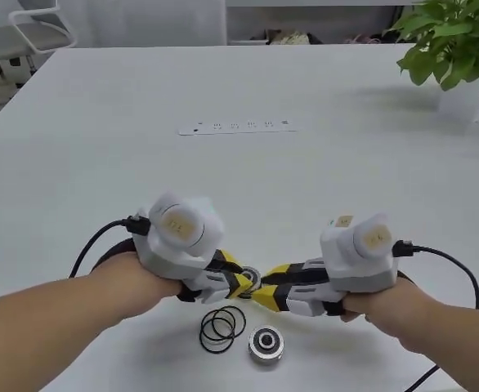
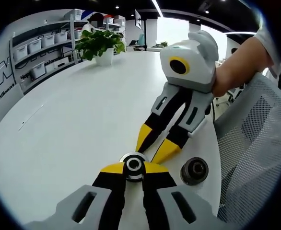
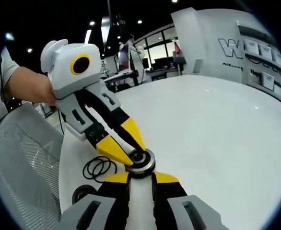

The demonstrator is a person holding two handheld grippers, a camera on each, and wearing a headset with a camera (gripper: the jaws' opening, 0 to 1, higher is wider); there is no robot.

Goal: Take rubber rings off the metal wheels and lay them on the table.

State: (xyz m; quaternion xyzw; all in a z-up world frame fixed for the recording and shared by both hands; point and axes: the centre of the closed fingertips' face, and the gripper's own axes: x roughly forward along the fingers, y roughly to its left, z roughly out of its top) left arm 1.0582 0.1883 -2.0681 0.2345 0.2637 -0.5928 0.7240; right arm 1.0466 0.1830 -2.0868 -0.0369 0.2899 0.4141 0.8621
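Rubber rings [image 1: 221,327] lie loose on the table [image 1: 239,180] nearest us, with a second wheel [image 1: 266,343] just beside them. Above them the left gripper [image 1: 238,282] has its jaws closed on the wheel [image 2: 133,164], apparently off the table, bracing it, I'd say, so the other can work. The right gripper [image 2: 153,145] faces it head-on, jaws a little apart at the rim. Whether they've pinched any rubber, I can't tell.

Power strip [image 1: 237,126]: white, flat on the tabletop [image 1: 346,163], toward the far side.
Potted plant [image 1: 452,41]: green leaves, white pot, far right corner.
Office chair [image 1: 27,28]: white, beyond the far left corner.
Shelving [image 2: 44,48]: holds white bins.
Mesh chair back [image 2: 255,158]: grey, beside the tabletop edge.
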